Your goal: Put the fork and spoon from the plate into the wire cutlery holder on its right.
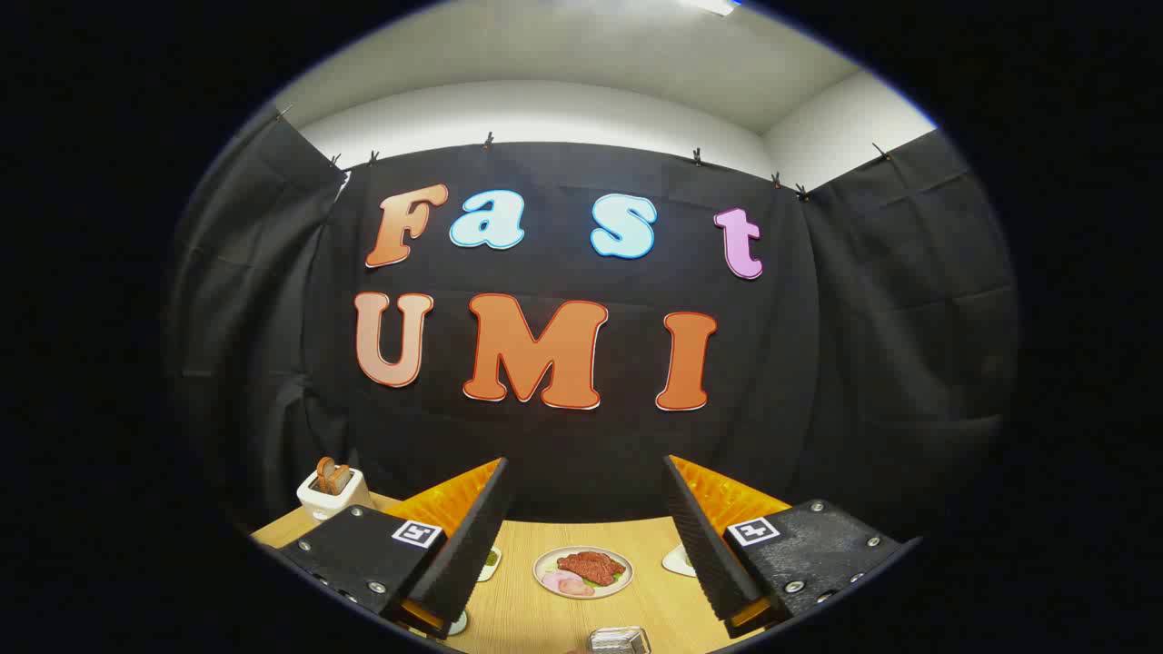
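Note:
My gripper (584, 463) is open and held high above a wooden table (518, 609), with nothing between its fingers. Below and between the fingers lies a round plate (582, 572) with slices of red meat, pink slices and a bit of green on it. Nearer to me, just right of that plate, the top of a shiny wire object (619, 639) pokes into sight; it may be the cutlery holder, but most of it is cut off.
A white toaster (332, 491) with brown bread slices stands at the table's far left corner. Small white dishes lie partly behind the left finger (490, 563) and the right finger (678, 560). The black cloth wall closes the back.

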`<act>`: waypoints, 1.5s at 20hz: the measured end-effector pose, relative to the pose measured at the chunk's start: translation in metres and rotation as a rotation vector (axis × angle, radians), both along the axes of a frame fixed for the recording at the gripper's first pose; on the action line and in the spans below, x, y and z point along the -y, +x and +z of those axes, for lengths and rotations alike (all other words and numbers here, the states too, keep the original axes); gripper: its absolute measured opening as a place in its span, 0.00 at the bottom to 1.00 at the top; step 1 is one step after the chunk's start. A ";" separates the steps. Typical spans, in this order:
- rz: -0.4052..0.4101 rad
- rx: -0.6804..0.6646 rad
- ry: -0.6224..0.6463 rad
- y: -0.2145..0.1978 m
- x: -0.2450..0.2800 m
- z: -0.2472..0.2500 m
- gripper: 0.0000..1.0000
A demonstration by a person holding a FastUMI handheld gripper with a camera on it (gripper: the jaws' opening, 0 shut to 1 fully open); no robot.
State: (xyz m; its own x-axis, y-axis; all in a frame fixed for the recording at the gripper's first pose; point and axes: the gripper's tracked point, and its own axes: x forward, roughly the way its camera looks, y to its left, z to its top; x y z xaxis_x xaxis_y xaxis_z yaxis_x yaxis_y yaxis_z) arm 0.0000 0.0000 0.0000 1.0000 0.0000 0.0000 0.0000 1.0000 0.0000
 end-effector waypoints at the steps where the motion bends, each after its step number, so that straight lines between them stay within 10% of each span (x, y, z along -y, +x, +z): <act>1: 0.000 0.000 0.000 0.000 0.000 0.001 0.98; 20: -0.045 -0.069 0.000 -0.010 0.019 -0.026 0.98; 30: 0.198 -0.289 0.026 -0.013 -0.095 -0.094 0.98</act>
